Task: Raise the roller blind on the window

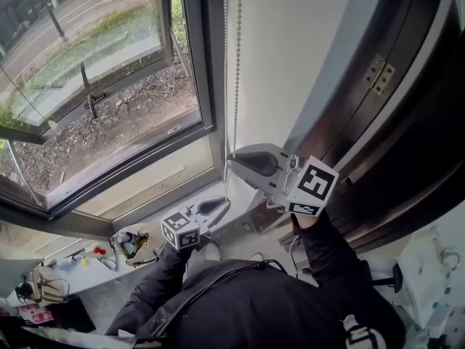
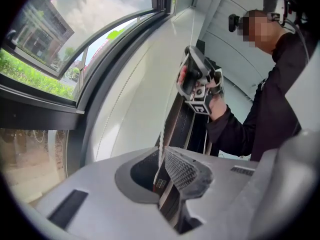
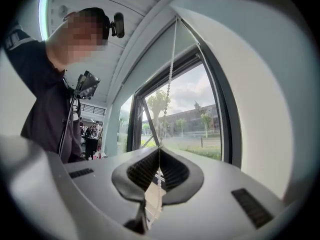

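Note:
A white bead chain (image 1: 235,86) hangs beside the window frame. My right gripper (image 1: 232,160) is shut on it, and in the right gripper view the chain (image 3: 167,89) rises from the closed jaw tips (image 3: 159,149). My left gripper (image 1: 221,205) is lower and to the left. Its jaws stand slightly apart, with the chain (image 2: 162,134) running loosely between the pads (image 2: 182,170). The left gripper view also shows the right gripper (image 2: 187,59) higher up in a hand. A pale blind (image 3: 150,64) covers the upper part of the window.
An open window casement (image 1: 87,86) swings outward over the ground at the left. A dark wooden door frame (image 1: 407,122) stands close on the right. A cluttered desk (image 1: 123,246) lies below at the left. My dark sleeves (image 1: 240,304) fill the bottom.

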`<state>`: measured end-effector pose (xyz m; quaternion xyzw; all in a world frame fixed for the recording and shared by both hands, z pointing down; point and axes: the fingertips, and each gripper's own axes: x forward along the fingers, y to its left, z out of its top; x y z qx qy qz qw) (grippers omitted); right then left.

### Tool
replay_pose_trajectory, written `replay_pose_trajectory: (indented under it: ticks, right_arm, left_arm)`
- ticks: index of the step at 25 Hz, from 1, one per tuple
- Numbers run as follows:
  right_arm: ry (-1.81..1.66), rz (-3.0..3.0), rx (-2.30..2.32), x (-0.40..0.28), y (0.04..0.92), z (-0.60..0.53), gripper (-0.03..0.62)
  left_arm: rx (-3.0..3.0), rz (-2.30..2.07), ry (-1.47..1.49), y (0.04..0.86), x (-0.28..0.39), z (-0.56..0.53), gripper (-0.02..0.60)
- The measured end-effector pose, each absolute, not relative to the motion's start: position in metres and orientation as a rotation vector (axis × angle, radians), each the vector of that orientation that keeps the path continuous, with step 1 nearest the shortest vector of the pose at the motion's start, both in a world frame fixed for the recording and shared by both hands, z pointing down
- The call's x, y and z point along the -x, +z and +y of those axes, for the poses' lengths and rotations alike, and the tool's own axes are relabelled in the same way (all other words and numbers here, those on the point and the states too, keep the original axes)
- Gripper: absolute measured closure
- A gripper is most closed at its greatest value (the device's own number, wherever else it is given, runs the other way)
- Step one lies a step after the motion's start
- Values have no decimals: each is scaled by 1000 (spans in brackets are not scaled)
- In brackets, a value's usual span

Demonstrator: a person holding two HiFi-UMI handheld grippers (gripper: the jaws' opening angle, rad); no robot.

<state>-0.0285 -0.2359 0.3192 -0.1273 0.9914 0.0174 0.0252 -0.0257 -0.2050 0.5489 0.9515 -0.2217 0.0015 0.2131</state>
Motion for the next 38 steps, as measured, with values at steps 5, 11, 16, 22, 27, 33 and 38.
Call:
replay_pose_trajectory:
  ticks: [5, 11, 16, 22, 27, 33, 38]
  right_arm:
    - [-160, 3126, 397, 34, 400, -238, 583]
    - [-195, 3161, 454, 33, 443, -241, 585]
    - [-185, 3179, 470, 35, 461, -239, 586]
    - [-268, 3215, 442, 41, 498, -227, 586]
    - [-309, 3260, 417, 47, 521, -215, 586]
    - [-389, 3333, 410, 45, 558, -204, 586]
    - [-447, 3328, 441, 36, 576, -199, 586]
  left_arm:
    - [-2680, -708, -56, 530, 49, -216, 552]
    - [-2723, -748, -37, 524, 57, -213, 552]
    - [-2757, -780, -51, 513, 59, -213, 552]
    - [-2778, -785, -32, 509, 58, -207, 552]
    - [-2785, -775, -17, 511, 56, -199, 552]
    - [-2773, -780, -29, 513, 55, -192, 552]
    - [-2775, -784, -26, 513, 55, -187, 552]
